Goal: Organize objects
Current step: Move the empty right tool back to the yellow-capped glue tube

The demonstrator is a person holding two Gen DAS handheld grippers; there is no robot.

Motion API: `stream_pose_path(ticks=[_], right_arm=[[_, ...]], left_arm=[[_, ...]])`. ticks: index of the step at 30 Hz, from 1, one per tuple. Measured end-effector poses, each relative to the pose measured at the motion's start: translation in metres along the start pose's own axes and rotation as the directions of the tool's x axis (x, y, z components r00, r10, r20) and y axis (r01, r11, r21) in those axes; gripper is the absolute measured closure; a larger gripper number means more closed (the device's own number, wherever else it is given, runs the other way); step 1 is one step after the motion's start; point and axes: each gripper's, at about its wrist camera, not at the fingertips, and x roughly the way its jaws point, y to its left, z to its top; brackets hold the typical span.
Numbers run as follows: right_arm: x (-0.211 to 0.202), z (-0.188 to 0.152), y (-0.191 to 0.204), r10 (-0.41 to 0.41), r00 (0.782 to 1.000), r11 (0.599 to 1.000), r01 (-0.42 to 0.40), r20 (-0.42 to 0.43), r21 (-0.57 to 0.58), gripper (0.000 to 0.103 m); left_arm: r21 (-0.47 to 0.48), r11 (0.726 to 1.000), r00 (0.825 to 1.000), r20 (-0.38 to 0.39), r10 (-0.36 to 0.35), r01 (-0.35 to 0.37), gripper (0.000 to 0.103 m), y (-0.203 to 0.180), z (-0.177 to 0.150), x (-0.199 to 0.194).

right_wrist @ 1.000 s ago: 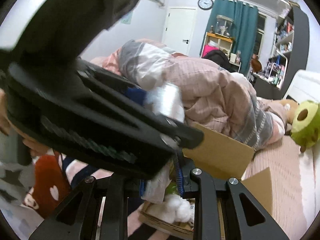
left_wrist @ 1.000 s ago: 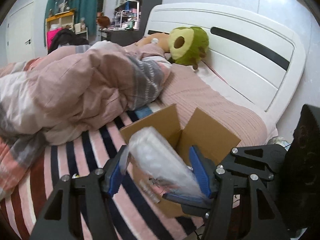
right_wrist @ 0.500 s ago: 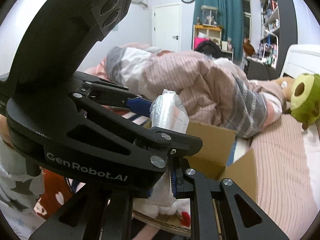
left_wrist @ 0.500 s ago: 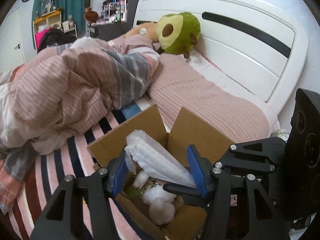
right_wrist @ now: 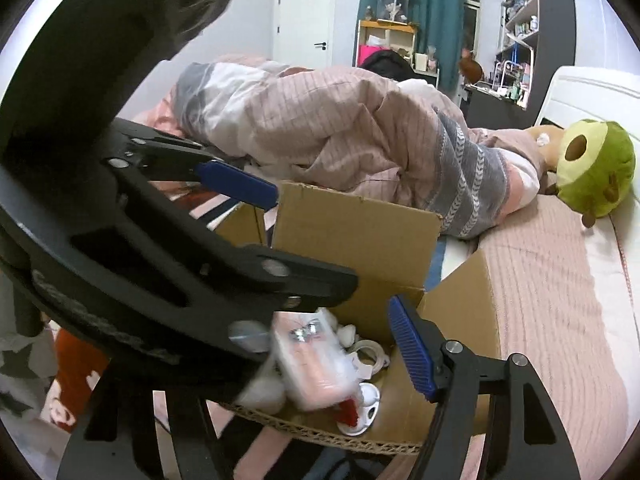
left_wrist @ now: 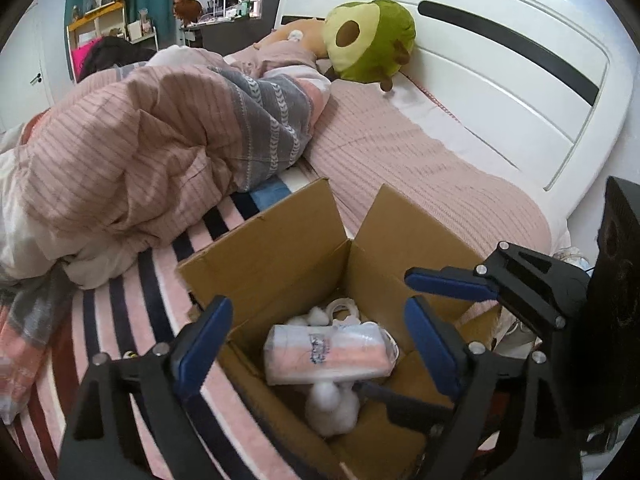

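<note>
An open cardboard box stands on the striped bed. Inside it lies a pink-and-white plastic-wrapped pack on white fluffy balls and a tape roll. My left gripper is open above the box, with the pack loose between and below its blue pads. In the right wrist view the pack is blurred inside the box. My right gripper is open over the box; only its right blue pad shows, since the left gripper's frame hides the other.
A rumpled pink and grey duvet lies left of the box. A green avocado plush leans on the white headboard. A pink ribbed pillow lies behind the box. Shelves and a door stand at the room's far side.
My left gripper opened and let go of the plastic-wrapped pack, which dropped into the box. My right gripper opened as well. Both grippers moved closer over the box.
</note>
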Motion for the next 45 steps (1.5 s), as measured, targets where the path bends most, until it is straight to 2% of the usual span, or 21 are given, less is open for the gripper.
stream_pose_path(ticks=[4, 9, 16, 24, 31, 34, 38, 45], right_arm=[[-0.006, 0.003, 0.008, 0.006, 1.000, 1.000, -0.006, 0.017, -0.002, 0.037], [-0.012, 0.014, 0.028, 0.058, 0.997, 0.998, -0.058, 0.056, -0.004, 0.037], [-0.001, 0.037, 0.079, 0.192, 0.978, 0.981, -0.190, 0.083, -0.033, 0.037], [0.052, 0.047, 0.139, 0.289, 0.957, 0.955, -0.289, -0.019, -0.061, 0.037], [0.111, 0.037, 0.165, 0.331, 0.936, 0.943, -0.332, -0.124, 0.006, 0.037], [0.138, 0.029, 0.168, 0.313, 0.936, 0.950, -0.311, -0.163, 0.034, 0.037], [0.174, 0.023, 0.166, 0.200, 0.960, 0.980, -0.195, -0.194, 0.049, 0.043], [0.233, 0.021, 0.152, 0.045, 0.982, 0.996, -0.031, -0.184, 0.078, 0.049]], left_arm=[[-0.021, 1.000, 1.000, 0.029, -0.001, 0.002, 0.016, 0.008, -0.005, -0.019], [-0.051, 0.999, 0.997, 0.080, 0.021, -0.017, 0.013, 0.028, -0.019, -0.052], [-0.122, 0.989, 0.986, 0.130, 0.105, -0.089, 0.012, 0.080, -0.053, -0.091], [-0.236, 0.965, 0.980, 0.128, 0.151, -0.117, 0.012, 0.151, -0.114, -0.108], [-0.312, 0.943, 0.983, 0.097, 0.155, -0.118, 0.012, 0.196, -0.159, -0.099], [-0.342, 0.934, 0.986, 0.083, 0.142, -0.106, 0.012, 0.211, -0.172, -0.091], [-0.372, 0.922, 0.989, 0.058, 0.137, -0.106, 0.012, 0.227, -0.185, -0.081], [-0.406, 0.908, 0.991, 0.035, 0.129, -0.104, 0.012, 0.246, -0.195, -0.065]])
